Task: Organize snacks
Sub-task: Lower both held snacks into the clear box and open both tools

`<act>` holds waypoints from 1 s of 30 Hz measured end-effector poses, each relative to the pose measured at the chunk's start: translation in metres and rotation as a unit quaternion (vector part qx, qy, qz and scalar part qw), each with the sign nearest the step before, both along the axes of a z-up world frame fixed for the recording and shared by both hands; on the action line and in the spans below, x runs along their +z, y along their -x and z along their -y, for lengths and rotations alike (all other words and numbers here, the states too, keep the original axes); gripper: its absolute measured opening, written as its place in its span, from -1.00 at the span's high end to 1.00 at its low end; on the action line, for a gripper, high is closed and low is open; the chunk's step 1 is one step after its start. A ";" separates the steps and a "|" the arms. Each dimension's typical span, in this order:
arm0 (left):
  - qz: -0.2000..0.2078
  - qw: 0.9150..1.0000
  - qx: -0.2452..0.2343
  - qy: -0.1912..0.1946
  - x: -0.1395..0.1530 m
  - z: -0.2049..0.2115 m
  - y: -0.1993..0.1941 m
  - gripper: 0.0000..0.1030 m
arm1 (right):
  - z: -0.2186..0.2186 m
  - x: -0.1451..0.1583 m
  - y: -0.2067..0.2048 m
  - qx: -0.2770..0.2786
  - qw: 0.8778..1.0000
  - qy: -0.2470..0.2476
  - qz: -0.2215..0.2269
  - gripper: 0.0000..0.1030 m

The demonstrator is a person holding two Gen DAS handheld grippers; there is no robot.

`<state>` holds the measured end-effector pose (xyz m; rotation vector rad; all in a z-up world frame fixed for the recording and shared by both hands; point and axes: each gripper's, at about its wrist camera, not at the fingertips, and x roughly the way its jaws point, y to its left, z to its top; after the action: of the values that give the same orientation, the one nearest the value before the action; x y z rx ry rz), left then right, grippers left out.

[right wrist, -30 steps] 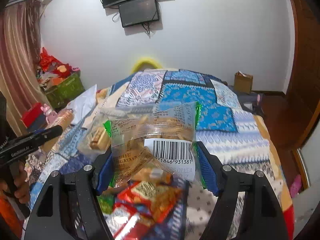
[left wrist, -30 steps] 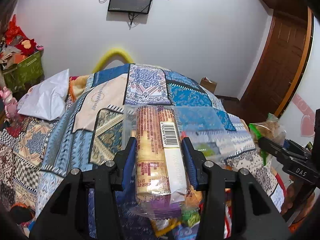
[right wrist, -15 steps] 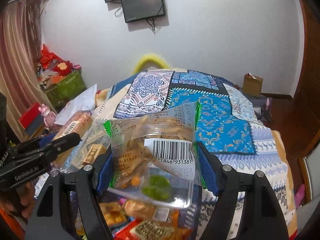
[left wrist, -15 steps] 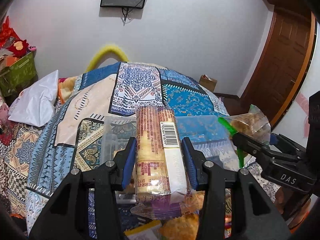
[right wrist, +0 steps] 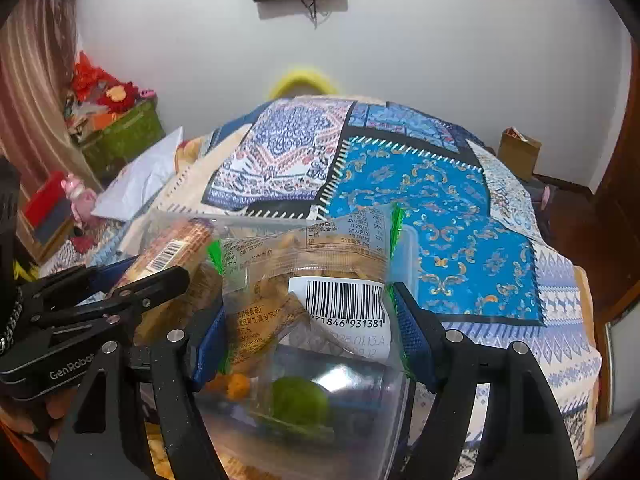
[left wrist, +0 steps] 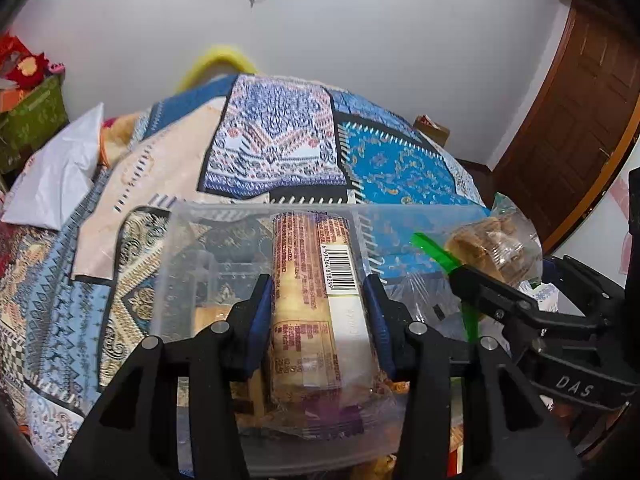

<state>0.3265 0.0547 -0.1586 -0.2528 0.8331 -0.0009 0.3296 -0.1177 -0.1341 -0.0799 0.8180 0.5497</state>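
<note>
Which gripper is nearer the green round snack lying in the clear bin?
Right. The right gripper holds its bag just above the green snack in the clear bin. The left gripper sits further left, over the bin's other side.

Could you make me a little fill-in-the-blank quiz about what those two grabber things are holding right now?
The left gripper is shut on a long ____ packet of biscuits.
The right gripper grips a clear snack bag with ____ edges.
Both packets hang over a clear plastic ____.
The bed's quilt is mostly ____.

Missing: cylindrical; green; container; blue
</note>
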 end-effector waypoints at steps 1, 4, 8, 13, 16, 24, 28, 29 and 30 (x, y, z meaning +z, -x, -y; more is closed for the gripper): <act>-0.003 1.000 -0.001 0.004 -0.002 0.000 -0.002 0.13 | -0.001 -0.002 -0.001 0.003 1.000 0.002 -0.003 -0.39; -0.014 1.000 -0.005 0.006 -0.009 0.001 -0.008 0.13 | -0.006 -0.008 -0.003 0.011 1.000 0.010 -0.012 -0.39; -0.029 1.000 -0.002 0.006 -0.017 0.001 -0.012 0.12 | -0.013 -0.011 -0.007 0.017 0.999 0.028 -0.010 -0.40; -0.033 0.999 0.008 0.008 -0.015 -0.005 -0.011 0.10 | -0.016 -0.016 -0.009 0.021 0.999 0.034 -0.022 -0.44; -0.040 0.999 0.010 0.019 -0.013 -0.010 -0.008 0.10 | -0.018 -0.015 -0.007 0.020 0.999 0.041 -0.029 -0.48; -0.010 1.000 0.014 0.020 0.016 -0.014 0.018 -0.20 | -0.017 -0.006 0.006 0.011 0.998 0.064 -0.018 -0.59; 0.003 1.000 0.014 0.011 0.035 -0.014 0.036 -0.21 | -0.011 0.005 0.013 0.002 0.998 0.057 -0.009 -0.68; 0.006 1.000 0.014 0.009 0.038 -0.015 0.040 -0.21 | -0.009 0.008 0.015 0.000 0.999 0.052 -0.008 -0.68; 0.010 1.000 0.015 0.008 0.043 -0.015 0.046 -0.21 | -0.008 0.011 0.017 -0.002 0.999 0.048 -0.008 -0.68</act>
<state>0.2802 0.0697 -0.1153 -0.2789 0.8094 0.0176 0.3124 -0.1101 -0.1232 -0.1621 0.8603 0.5074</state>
